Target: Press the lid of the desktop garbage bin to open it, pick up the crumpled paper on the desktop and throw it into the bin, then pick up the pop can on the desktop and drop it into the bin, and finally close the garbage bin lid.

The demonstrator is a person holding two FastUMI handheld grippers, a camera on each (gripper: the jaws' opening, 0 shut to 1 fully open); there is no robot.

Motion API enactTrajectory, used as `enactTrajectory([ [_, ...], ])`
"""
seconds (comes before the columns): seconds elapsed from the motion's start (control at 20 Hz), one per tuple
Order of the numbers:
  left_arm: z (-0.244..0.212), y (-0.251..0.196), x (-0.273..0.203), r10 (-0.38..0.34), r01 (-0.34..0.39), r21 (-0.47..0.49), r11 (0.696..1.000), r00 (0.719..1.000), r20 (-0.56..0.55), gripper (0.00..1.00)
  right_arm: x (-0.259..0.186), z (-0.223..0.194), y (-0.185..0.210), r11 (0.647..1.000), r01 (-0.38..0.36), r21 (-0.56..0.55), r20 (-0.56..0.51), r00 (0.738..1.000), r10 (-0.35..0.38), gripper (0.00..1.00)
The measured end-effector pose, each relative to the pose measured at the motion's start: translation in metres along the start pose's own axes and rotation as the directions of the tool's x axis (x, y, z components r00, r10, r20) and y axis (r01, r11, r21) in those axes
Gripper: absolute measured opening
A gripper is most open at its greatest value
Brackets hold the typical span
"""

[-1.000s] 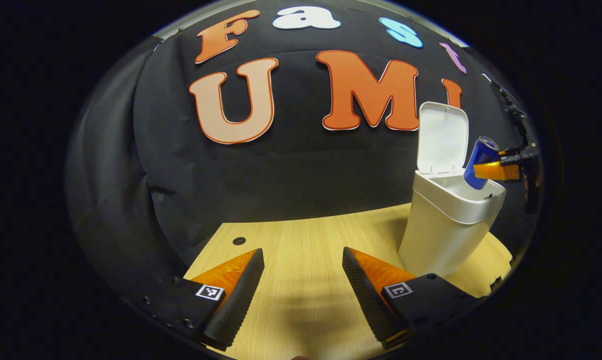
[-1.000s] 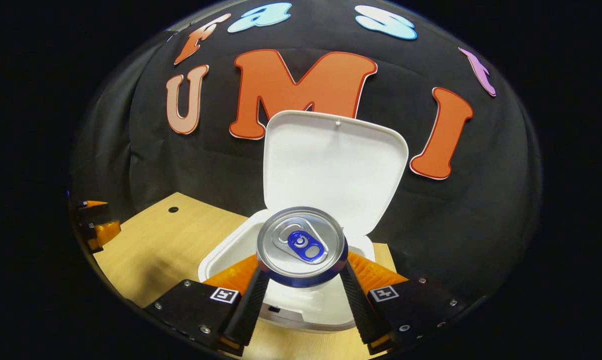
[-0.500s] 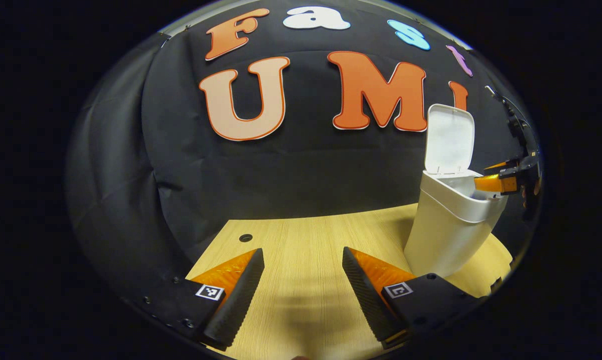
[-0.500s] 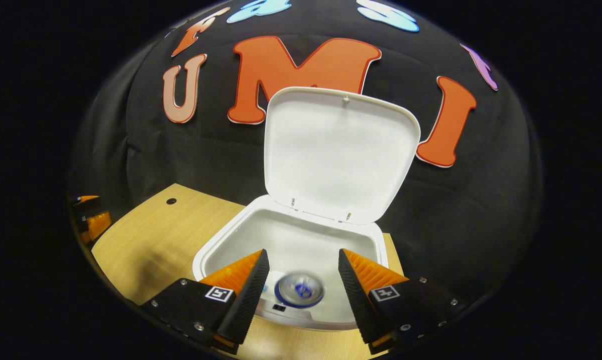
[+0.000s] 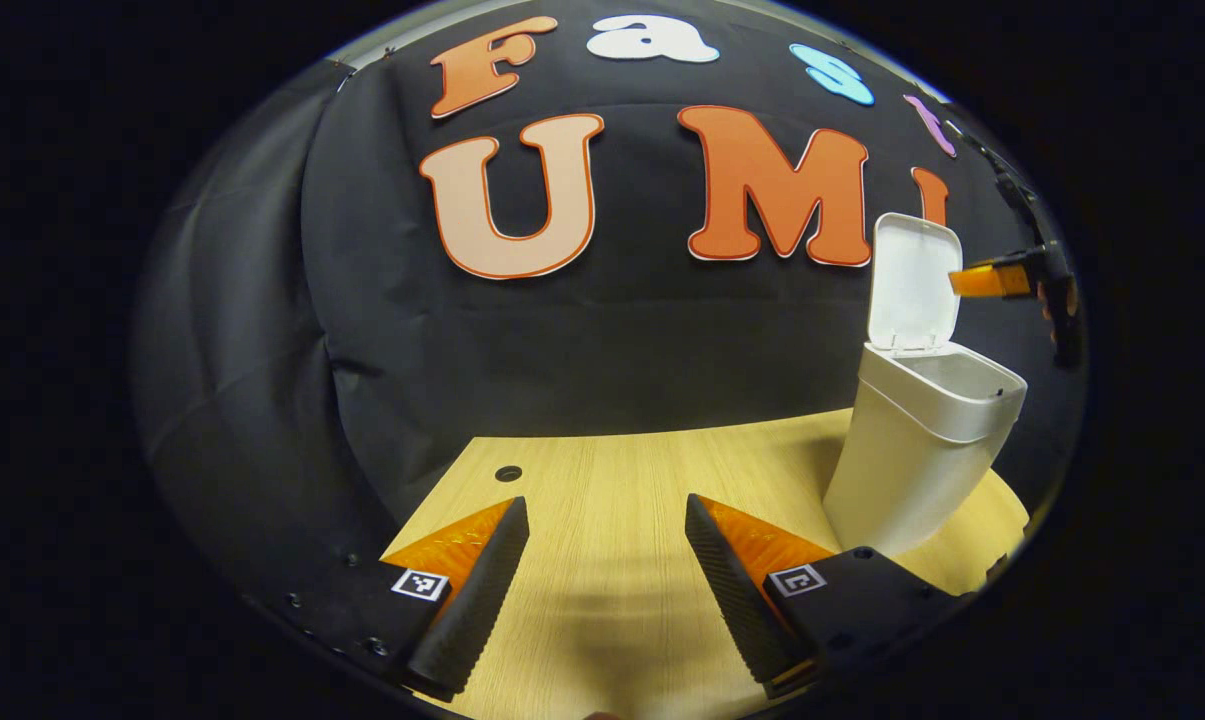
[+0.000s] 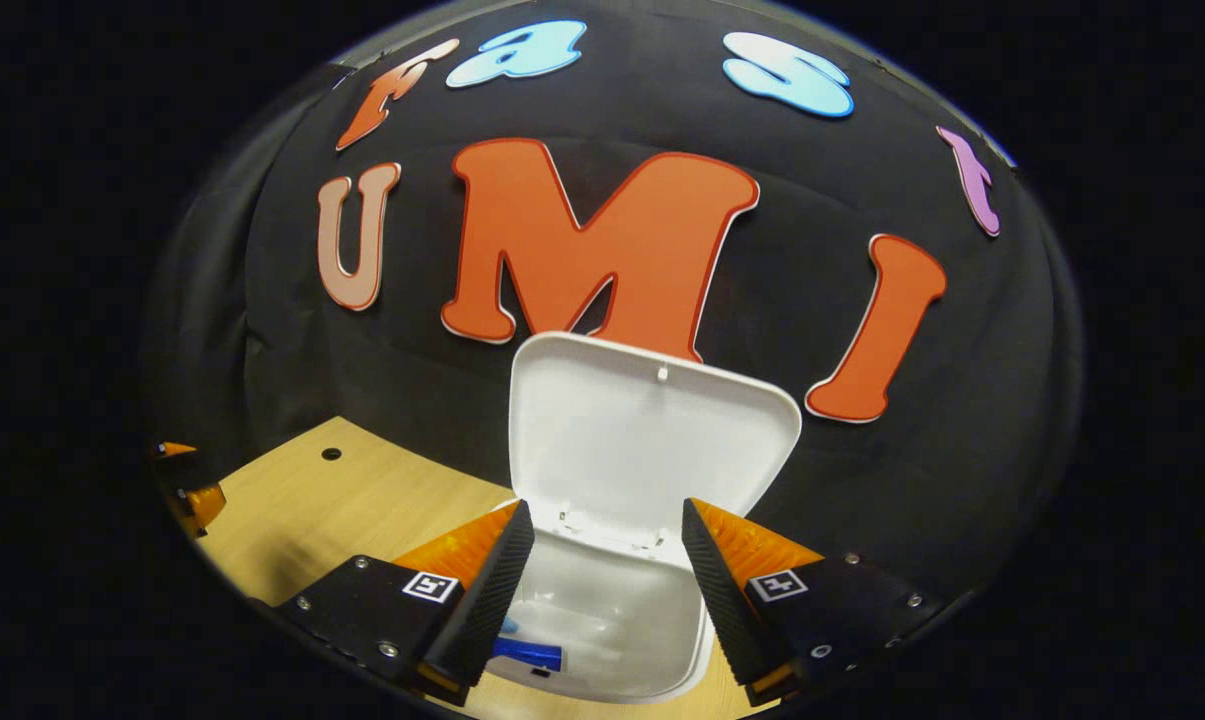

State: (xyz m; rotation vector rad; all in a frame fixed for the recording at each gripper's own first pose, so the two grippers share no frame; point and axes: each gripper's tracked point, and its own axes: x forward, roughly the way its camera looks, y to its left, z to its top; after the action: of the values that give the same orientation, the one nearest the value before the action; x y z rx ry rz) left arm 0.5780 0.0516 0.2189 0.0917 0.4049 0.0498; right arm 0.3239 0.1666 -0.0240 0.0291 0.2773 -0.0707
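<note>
1. Right gripper view: our right gripper [image 6: 607, 570] hangs wide and empty above the white plastic bin [image 6: 612, 640], whose lid [image 6: 652, 430] stands up.
2. We glimpse the blue pop can [image 6: 527, 653] inside the bin.
3. Left of the bin [image 5: 922, 440], our left gripper [image 5: 607, 560] hovers wide over the wooden desktop [image 5: 602, 480].

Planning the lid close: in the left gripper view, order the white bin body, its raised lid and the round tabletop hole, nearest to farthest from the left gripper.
1. Round tabletop hole, ahead, slightly left.
2. White plastic bin body, right.
3. Raised white lid, upper right.
</note>
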Motion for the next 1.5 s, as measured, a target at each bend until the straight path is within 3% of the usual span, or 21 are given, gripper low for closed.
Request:
enactTrajectory([
  [0.3,-0.01,0.014,-0.001,0.034,-0.034,-0.035,0.999,0.999,-0.015,1.0,0.01,0.073,-0.008,1.0,0.029,-0.008,0.105,0.994,-0.028,0.9],
  [0.55,-0.013,0.031,-0.007,0.079,-0.079,-0.041,0.996,0.997,-0.008,1.0,0.031,0.108,-0.02,0.998,0.058,-0.009,0.15,0.987,-0.056,0.9],
  [0.6,-0.014,0.034,-0.009,0.087,-0.088,-0.045,0.995,0.996,-0.008,0.96,0.037,0.108,-0.022,0.998,0.063,-0.009,0.144,0.988,-0.061,0.9],
  [0.65,-0.015,0.037,-0.01,0.094,-0.094,-0.048,0.994,0.996,-0.008,1.0,0.042,0.107,-0.025,0.997,0.071,-0.006,0.131,0.989,-0.069,0.9],
  [0.95,-0.02,0.051,-0.013,0.11,-0.111,-0.051,0.992,0.994,-0.02,1.0,0.055,0.086,-0.015,0.994,0.056,0.097,0.022,0.998,-0.059,0.9],
  [1.5,0.0,0.03,0.013,-0.011,0.011,0.025,1.0,1.0,0.002,1.0,-0.005,0.031,0.011,0.984,0.034,0.173,-0.071,0.997,-0.022,0.9],
])
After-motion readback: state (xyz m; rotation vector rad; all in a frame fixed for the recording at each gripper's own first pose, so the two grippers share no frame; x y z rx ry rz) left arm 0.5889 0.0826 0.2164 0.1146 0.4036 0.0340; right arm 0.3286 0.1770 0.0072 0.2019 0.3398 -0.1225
